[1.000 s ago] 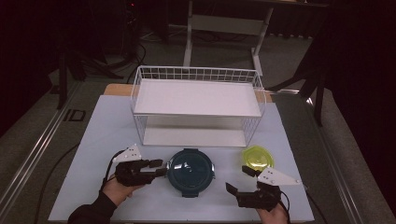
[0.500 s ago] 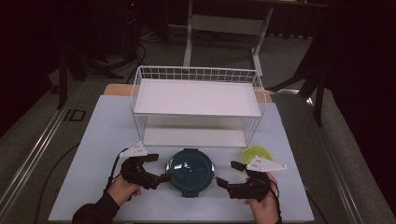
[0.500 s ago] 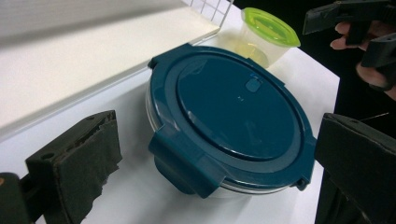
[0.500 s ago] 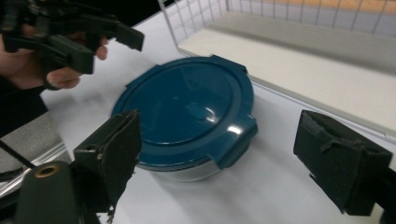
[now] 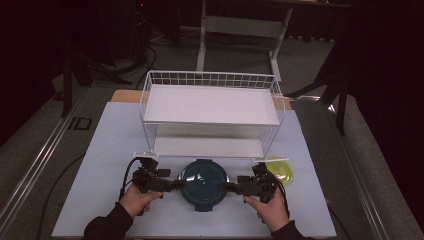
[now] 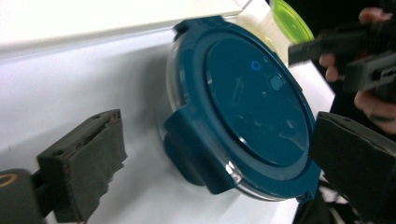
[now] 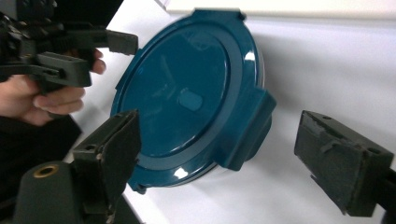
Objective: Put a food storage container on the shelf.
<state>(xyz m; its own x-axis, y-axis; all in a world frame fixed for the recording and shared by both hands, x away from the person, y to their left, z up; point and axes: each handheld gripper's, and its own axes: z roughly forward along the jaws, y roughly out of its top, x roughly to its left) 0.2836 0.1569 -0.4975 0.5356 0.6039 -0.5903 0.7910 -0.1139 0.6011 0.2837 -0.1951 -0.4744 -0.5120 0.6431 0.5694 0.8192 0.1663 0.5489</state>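
Observation:
A round container with a dark teal lid (image 5: 204, 183) sits on the white board near the front edge. My left gripper (image 5: 176, 185) is at its left side and open. The pads do not touch the lid's left clip tab (image 6: 191, 149), which lies between them. These jaws have just been opening wide, then closing a touch. My right gripper (image 5: 235, 187) is at the container's right side, also open, with the right clip tab (image 7: 252, 126) between its pads and untouched. The container (image 6: 252, 93) (image 7: 187, 93) lies close in both gripper views.
A white two-shelf wire rack (image 5: 212, 105) stands just behind the container. A yellow-green lidded bowl (image 5: 280, 170) sits right of the container, beside my right hand. The white board (image 5: 110, 150) covers the table, with dark floor and stands beyond.
Both grippers have closed in on the teal container. The right one came in leftward from the front right. The left jaws have opened wider around the clip tab.

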